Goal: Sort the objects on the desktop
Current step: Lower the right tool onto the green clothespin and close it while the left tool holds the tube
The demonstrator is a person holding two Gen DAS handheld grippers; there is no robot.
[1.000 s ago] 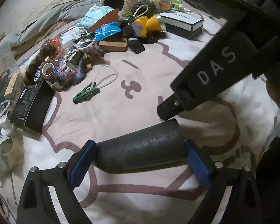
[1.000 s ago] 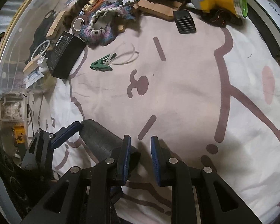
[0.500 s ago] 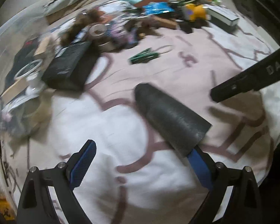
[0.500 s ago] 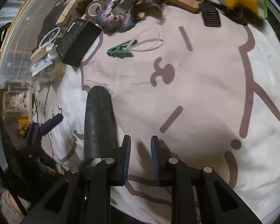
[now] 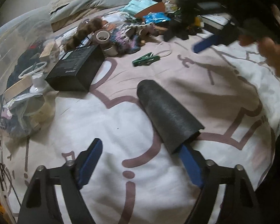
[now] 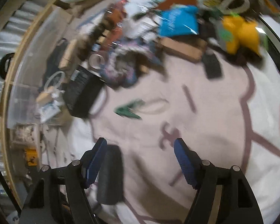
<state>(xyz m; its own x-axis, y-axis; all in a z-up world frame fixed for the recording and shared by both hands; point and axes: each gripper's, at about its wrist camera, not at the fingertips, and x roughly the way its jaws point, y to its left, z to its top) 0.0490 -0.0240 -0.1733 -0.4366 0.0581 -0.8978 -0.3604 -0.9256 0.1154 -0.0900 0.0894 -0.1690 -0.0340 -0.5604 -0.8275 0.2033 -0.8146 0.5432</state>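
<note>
Dark grey foam cylinder [image 5: 168,115] rests on printed sheet [image 5: 121,123], touching one pad; left gripper [image 5: 140,160] closing, unpinched; right gripper [image 6: 140,160] opening, empty, freed for clutter.

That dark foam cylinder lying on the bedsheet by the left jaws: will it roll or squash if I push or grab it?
The dark foam cylinder looks round-sided, so a sideways push would probably roll it across the soft bedsheet. Its matte, grainy surface suggests foam: likely light, grippy and somewhat squashy. One end seems hollow, so a hard squeeze there may deform it.
</note>
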